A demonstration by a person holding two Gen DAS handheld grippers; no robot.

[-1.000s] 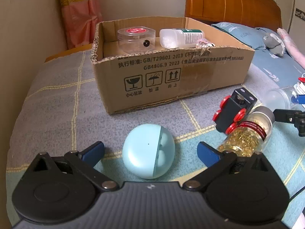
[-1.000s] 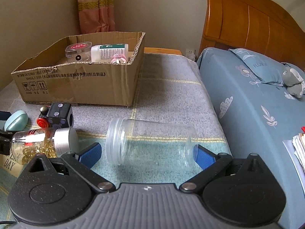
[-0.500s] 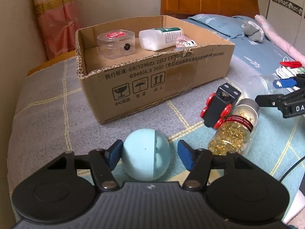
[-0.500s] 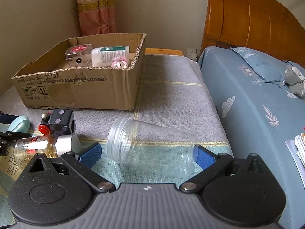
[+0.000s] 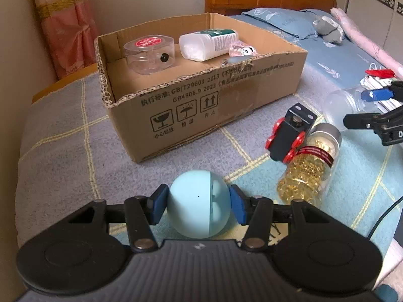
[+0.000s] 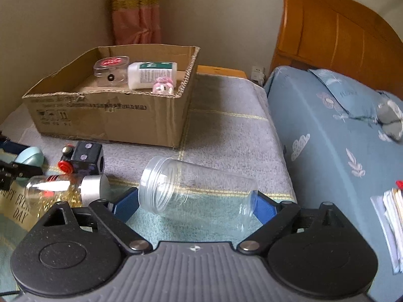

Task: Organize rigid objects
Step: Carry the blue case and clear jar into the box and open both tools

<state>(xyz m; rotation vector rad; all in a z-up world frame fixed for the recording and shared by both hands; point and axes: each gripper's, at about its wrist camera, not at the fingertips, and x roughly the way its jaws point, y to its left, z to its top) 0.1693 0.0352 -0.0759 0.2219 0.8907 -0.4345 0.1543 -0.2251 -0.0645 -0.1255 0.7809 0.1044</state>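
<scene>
My left gripper point(image 5: 197, 207) is shut on a light blue round case point(image 5: 199, 209), with a blue pad pressed to each side of it on the blanket. An open cardboard box point(image 5: 201, 105) stands behind it and holds a clear tub with a red lid point(image 5: 148, 52), a white bottle point(image 5: 206, 42) and a small pink item point(image 5: 241, 50). In the right wrist view, a clear empty jar point(image 6: 199, 193) lies on its side between the pads of my right gripper point(image 6: 194, 205). Its jaws are closing, and the left pad still stands a little off the jar's mouth.
A black toy block with red wheels point(image 5: 289, 133) and a bottle of gold capsules point(image 5: 307, 168) lie between the two grippers. A bed with a blue sheet point(image 6: 327, 138) and a wooden headboard point(image 6: 340, 32) lies to the right. A stack of papers point(image 6: 393, 214) rests on the bed.
The left jaws have closed from wide open onto the blue case. The right jaws have narrowed a little around the jar, which now lies more slanted.
</scene>
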